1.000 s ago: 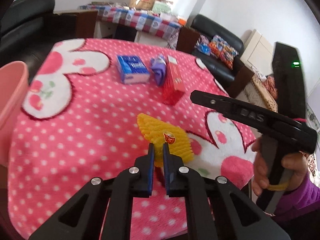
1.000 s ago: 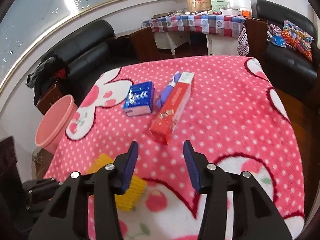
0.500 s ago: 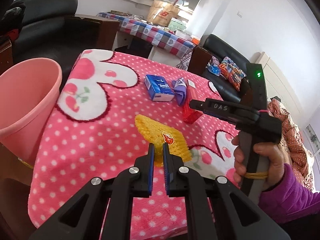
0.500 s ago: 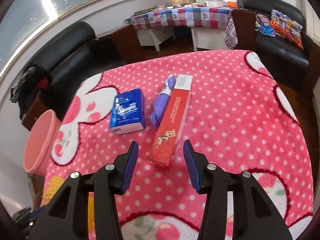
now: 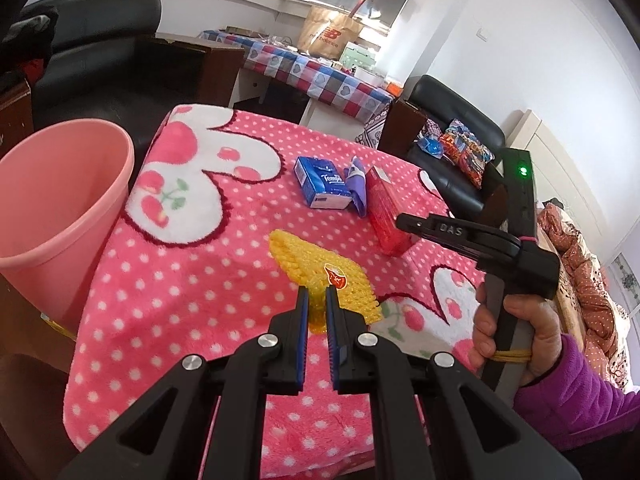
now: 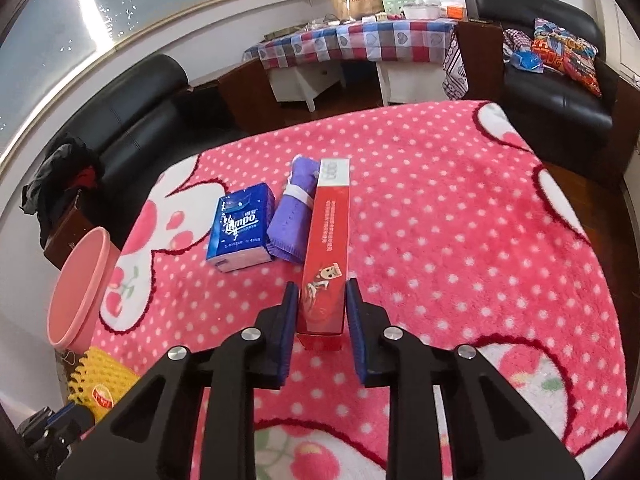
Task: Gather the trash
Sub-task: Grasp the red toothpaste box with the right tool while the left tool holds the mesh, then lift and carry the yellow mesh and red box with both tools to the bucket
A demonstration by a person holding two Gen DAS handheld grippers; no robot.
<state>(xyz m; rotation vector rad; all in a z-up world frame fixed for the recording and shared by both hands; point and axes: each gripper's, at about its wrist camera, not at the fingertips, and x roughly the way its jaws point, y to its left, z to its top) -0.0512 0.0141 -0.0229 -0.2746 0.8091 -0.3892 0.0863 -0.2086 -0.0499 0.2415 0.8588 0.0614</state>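
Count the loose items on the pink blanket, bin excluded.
4. Yellow foam net near the front edge, in the left gripper. Blue tissue pack, purple cloth and red box side by side mid-blanket. None seems hidden.

**Handheld grippers and wearer: appearance**

Left gripper (image 5: 316,300): black angular linkage arms, round silver screws, blue ribbed pads. Right gripper (image 6: 322,300): same build; its black handle bore white "DAS" lettering, a green light and a yellow rubber band. Right hand (image 5: 516,332) wore a purple fleece sleeve (image 5: 576,396).
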